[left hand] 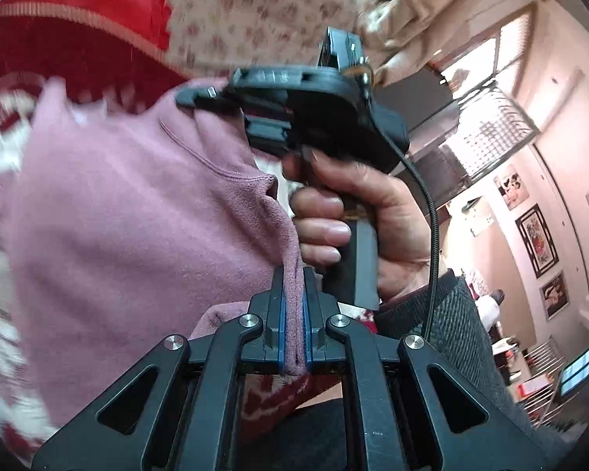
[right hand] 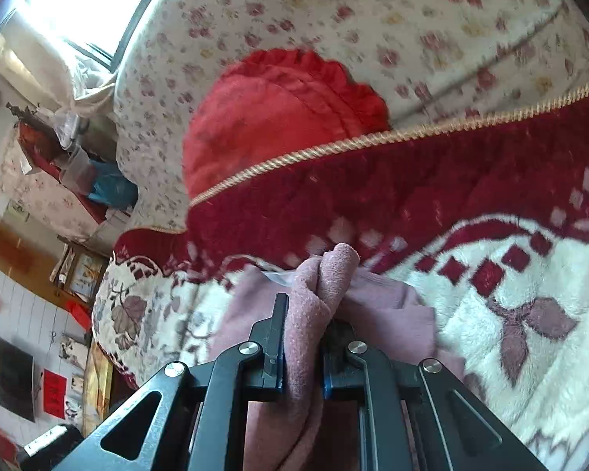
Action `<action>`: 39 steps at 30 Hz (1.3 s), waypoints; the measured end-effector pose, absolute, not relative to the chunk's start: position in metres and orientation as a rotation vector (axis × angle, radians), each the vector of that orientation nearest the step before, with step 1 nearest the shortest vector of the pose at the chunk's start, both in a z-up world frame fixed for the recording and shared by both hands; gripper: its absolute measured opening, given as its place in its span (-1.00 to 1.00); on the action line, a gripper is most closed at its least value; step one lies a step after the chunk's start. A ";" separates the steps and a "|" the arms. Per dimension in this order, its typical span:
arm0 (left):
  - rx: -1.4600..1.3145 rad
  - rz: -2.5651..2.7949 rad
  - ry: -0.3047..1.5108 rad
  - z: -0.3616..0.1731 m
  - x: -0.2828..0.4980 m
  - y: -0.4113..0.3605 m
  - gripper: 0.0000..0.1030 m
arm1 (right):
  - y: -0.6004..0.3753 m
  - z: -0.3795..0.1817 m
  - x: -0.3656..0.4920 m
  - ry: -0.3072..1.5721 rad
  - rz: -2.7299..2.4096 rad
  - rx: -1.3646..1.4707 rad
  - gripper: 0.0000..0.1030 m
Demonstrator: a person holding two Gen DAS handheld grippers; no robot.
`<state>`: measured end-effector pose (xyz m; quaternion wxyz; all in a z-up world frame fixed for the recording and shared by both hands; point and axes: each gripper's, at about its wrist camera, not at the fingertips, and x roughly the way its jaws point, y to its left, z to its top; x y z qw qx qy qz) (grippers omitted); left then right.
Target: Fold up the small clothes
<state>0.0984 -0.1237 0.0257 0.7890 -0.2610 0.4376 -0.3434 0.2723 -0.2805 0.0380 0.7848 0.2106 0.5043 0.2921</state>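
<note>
both grippers are pinching one pink fleece garment (left hand: 137, 216), which is hanging just above the red-and-cream blanket (right hand: 510, 294): the left gripper (left hand: 294, 314) is clamping an edge, the right gripper (right hand: 302, 337) a bunched fold. judging the step, keeping the cloth taut and level should be giving a clean crease. one red cushion (right hand: 278, 117) is lying far behind.

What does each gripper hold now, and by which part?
Both hold the pink fleece garment. The left gripper pinches a thin edge of it; the right gripper is shut on a bunched fold.
</note>
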 end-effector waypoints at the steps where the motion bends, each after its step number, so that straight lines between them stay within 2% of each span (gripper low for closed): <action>1: -0.563 -0.732 0.960 0.016 0.100 -0.130 -0.91 | -0.285 0.027 0.273 1.095 0.630 0.468 -0.77; 5: -0.558 -0.699 1.025 -0.014 0.102 -0.145 -0.89 | -0.306 -0.015 0.283 1.180 0.585 0.498 -0.77; 10: -0.514 -0.710 1.058 -0.024 0.086 -0.146 -0.88 | -0.335 -0.031 0.283 1.197 0.587 0.635 -0.67; 12: -0.478 -0.738 1.073 -0.021 0.072 -0.142 -0.88 | -0.344 -0.022 0.280 1.170 0.547 0.602 -0.54; 15: -0.425 -0.768 1.069 -0.007 0.050 -0.126 -0.88 | -0.369 -0.004 0.269 1.070 0.457 0.636 -0.51; 20: -0.323 -0.668 0.869 0.034 0.039 -0.083 -0.87 | -0.388 0.042 0.228 0.928 0.439 0.625 -0.51; 22: -0.308 -0.610 0.852 0.030 0.052 -0.076 -0.87 | -0.372 0.066 0.200 0.875 0.513 0.526 -0.51; 26: -0.258 -0.472 0.998 -0.025 0.067 -0.064 -0.89 | -0.333 0.085 0.144 0.824 0.620 0.385 -0.51; 27: -0.267 -0.464 1.003 -0.032 0.064 -0.060 -0.96 | -0.324 0.083 0.132 0.829 0.632 0.363 -0.51; 30: -0.247 -0.466 0.969 -0.031 0.058 -0.048 -0.96 | -0.290 0.061 0.103 0.924 0.662 0.258 -0.51; 34: -0.261 -0.463 0.961 -0.033 0.047 -0.045 -0.96 | -0.256 0.007 0.093 1.164 0.622 0.109 -0.50; 39: -0.297 -0.478 0.893 -0.005 0.048 -0.045 -0.96 | -0.258 -0.003 0.093 1.173 0.616 0.173 -0.39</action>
